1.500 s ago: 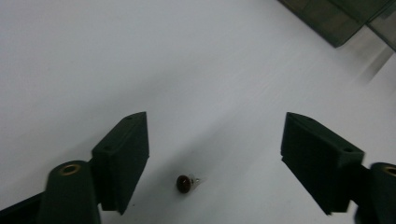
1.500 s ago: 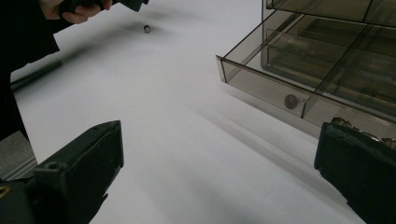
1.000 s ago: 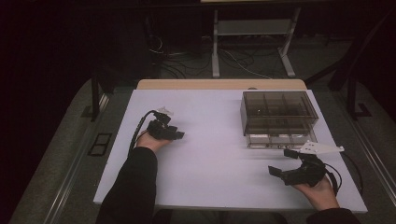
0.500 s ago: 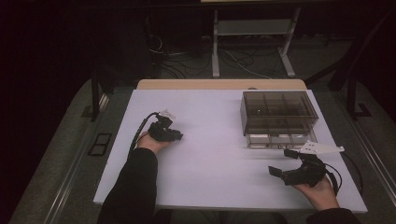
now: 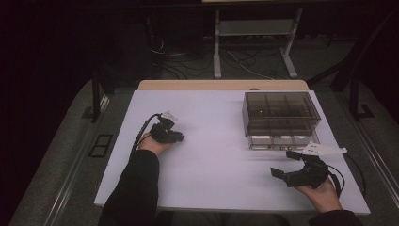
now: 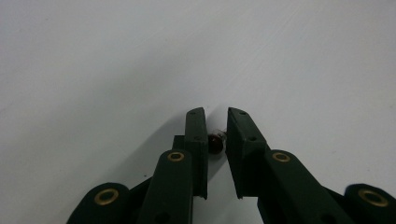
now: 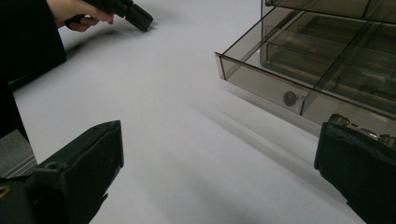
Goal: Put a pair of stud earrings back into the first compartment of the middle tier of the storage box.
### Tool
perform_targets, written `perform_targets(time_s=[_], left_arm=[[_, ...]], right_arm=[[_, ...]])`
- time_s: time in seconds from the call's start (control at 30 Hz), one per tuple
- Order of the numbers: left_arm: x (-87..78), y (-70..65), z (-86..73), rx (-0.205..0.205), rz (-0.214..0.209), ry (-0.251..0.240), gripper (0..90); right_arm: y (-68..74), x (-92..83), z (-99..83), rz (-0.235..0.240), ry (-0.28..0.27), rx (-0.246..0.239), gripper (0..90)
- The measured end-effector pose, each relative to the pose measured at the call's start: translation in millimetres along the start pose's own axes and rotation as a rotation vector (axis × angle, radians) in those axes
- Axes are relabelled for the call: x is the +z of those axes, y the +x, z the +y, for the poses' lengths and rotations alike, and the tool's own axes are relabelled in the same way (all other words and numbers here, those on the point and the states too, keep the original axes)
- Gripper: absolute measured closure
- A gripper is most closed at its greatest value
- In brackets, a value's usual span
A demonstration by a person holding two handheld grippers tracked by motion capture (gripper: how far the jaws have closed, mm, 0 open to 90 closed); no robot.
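Two black two-jaw grippers work over the white tabletop (image 5: 216, 155), each held in one of the person's hands. Nearest the table's front edge, on the right side in the high view, the right gripper (image 5: 287, 165) lies low over the board with its jaws spread wide and nothing between them; in the right gripper view its two black jaws stand far apart at the bottom corners, with bare white surface between. Just beyond it sits the smoky transparent plastic organiser box with divided compartments (image 5: 280, 113), whose pulled-out lower drawer (image 7: 299, 95) faces that gripper; a small round knob shows on the drawer's front wall. Farther off, on the left side of the table, well apart from the box, the left gripper (image 5: 173, 136) points across the surface, its black cable curling back beside the dark sleeve. Its jaws have just been closing, and in the left gripper view they stand nearly together, pinching a small dark round part with a shiny end (image 6: 216, 142) between the pads, just above the white surface. What exactly that small part is cannot be told.
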State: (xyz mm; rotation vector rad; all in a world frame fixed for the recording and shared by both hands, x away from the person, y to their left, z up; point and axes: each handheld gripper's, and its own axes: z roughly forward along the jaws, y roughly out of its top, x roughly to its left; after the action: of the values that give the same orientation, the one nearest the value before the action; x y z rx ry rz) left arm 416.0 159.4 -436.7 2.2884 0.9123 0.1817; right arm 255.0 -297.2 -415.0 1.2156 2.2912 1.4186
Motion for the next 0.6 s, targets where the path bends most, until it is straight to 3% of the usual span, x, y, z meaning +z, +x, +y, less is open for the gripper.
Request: perform_targets(time_s=[0.1, 0.37, 0.6], left_arm=[[-3.8, -2.0, 2.9, -0.012, -0.005, -0.017, 77.6], [-18.6, -6.9, 18.4, 0.012, -0.028, -0.075, 77.6], [-32.8, -14.3, 33.7, 0.042, -0.046, -0.092, 77.6]], right_arm=[[-0.2, -0.3, -0.1, -0.001, -0.001, 0.000, 0.7], [0.0, -0.3, -0.3, -0.001, 0.000, 0.000, 0.7], [0.2, -0.5, -0.3, 0.000, -0.001, -0.001, 0.7]])
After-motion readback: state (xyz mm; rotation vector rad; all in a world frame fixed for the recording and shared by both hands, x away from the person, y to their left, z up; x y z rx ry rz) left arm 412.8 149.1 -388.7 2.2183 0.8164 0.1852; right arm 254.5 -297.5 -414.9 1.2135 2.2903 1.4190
